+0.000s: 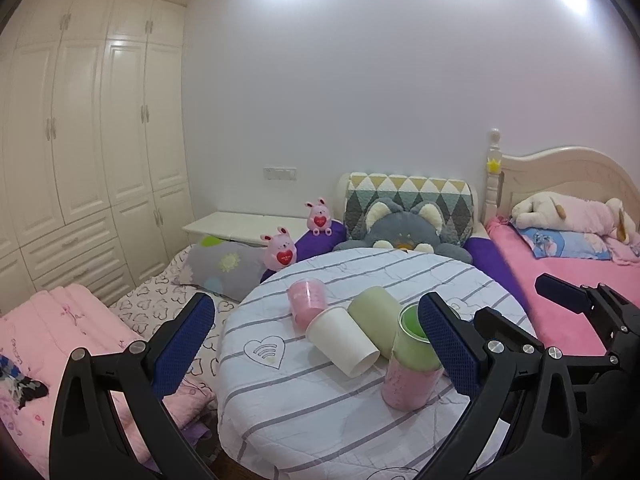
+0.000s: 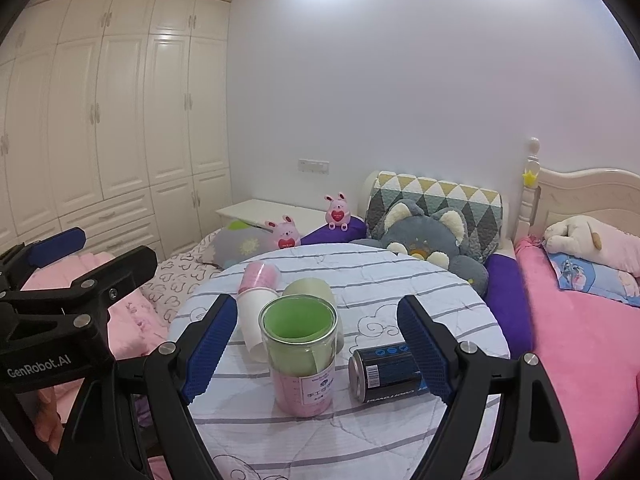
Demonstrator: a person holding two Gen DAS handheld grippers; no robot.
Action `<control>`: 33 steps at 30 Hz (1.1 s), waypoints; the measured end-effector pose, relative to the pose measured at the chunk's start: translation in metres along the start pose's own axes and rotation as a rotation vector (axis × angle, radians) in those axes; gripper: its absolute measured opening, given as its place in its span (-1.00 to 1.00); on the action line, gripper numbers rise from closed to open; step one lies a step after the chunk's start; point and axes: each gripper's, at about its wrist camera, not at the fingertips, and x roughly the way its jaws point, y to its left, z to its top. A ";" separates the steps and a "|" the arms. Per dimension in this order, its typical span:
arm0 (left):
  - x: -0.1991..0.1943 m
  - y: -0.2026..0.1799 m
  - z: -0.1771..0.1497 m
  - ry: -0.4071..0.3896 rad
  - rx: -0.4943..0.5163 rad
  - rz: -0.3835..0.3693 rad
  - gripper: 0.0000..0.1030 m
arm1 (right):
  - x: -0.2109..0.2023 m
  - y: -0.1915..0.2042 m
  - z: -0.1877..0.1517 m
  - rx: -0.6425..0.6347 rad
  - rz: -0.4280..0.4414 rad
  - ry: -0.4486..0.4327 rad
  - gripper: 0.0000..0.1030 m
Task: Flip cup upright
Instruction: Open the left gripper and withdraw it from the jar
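Note:
A round table (image 1: 320, 412) with a striped white cloth holds several cups. A clear glass cup with green and pink paper inside (image 2: 299, 356) stands upright near the front; it also shows in the left wrist view (image 1: 408, 364). A white paper cup (image 1: 342, 338), a pale green cup (image 1: 380, 316) and a pink cup (image 1: 307, 300) lie on their sides behind it. A dark can (image 2: 386, 370) lies on its side at the right. My left gripper (image 1: 320, 340) is open and empty. My right gripper (image 2: 320, 346) is open, with the upright glass between its fingers, not gripped.
Beds surround the table: pink bedding (image 2: 580, 344) at the right, heart-print sheet and pink blanket (image 1: 60, 332) at the left. A grey plush cat (image 1: 404, 232) and pink bunny toys (image 1: 280, 254) sit behind the table. A white wardrobe (image 1: 88, 140) fills the left wall.

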 end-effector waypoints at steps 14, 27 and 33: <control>0.003 -0.008 0.000 0.025 0.006 -0.013 1.00 | 0.003 -0.009 -0.006 0.022 0.002 0.017 0.62; 0.010 -0.032 -0.014 0.111 0.022 -0.106 1.00 | -0.005 -0.031 -0.021 0.042 -0.049 0.061 0.62; 0.009 -0.041 -0.015 0.099 0.040 -0.088 1.00 | -0.006 -0.040 -0.025 0.049 -0.054 0.066 0.62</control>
